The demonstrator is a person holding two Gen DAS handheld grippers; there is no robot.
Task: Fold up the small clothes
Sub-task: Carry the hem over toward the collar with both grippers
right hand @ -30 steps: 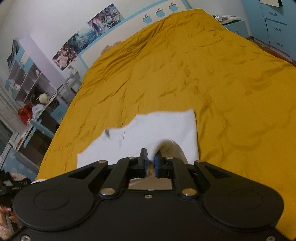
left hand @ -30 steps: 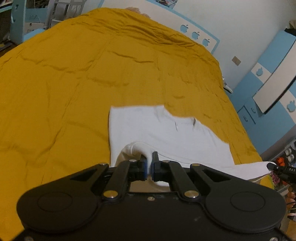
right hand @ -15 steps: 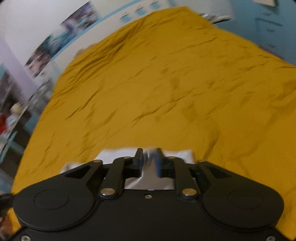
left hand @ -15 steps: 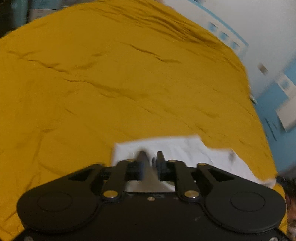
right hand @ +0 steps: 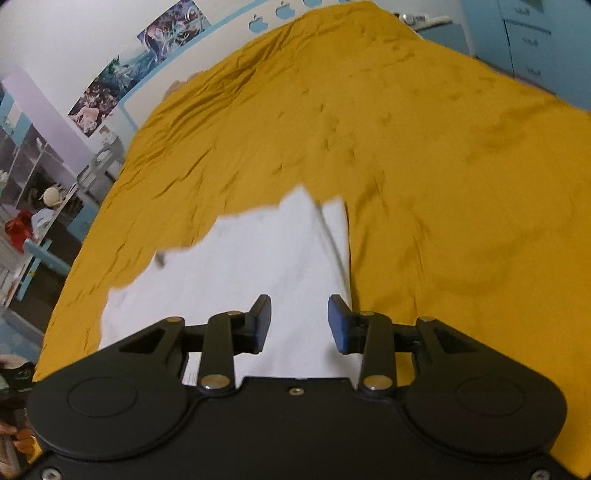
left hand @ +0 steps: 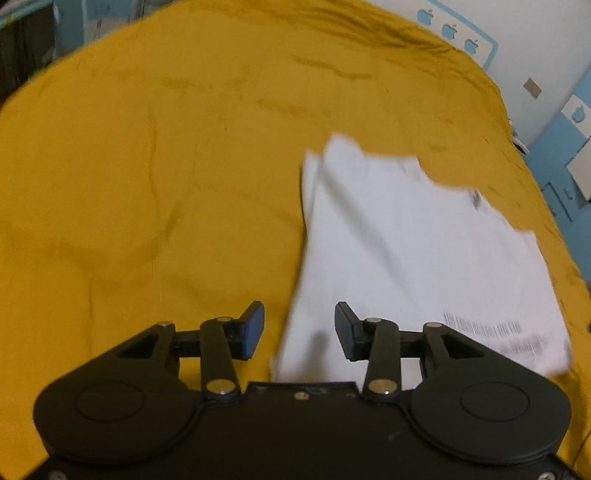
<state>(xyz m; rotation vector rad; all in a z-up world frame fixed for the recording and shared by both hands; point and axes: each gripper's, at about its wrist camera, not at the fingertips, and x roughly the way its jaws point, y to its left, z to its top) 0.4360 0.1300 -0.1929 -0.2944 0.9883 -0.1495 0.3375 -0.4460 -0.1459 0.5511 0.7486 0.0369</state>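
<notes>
From my seat at the controls I start on the left. The left gripper [left hand: 299, 330] hangs over the near part of the bed, its jaws apart and gripping nothing; they have just been opening. Its left pad sits over bare mustard bedspread [left hand: 147, 192], its right pad over the white garment [left hand: 417, 251], and the garment's left edge runs through the gap between them without either pad pressing on it. In this view the garment lies spread flat on the bedspread, to the right of centre, with a fold line running along its left side and lines of dark print near its lower right corner (too blurred for me to read).

Moving right, the right gripper [right hand: 300, 323] is likewise released, its jaws parted after just opening, with white cloth [right hand: 258, 266] showing in the gap but no pad clamped on it. Here the garment lies left of centre, its right edge running just inside the right pad, and a small dark mark sits on its left, near the neckline. The bedspread [right hand: 443, 166] stretches wrinkled to the far headboard [right hand: 266, 22], which bears blue apple shapes. Shelves [right hand: 33, 177] with toys stand beyond the bed's left side.
</notes>
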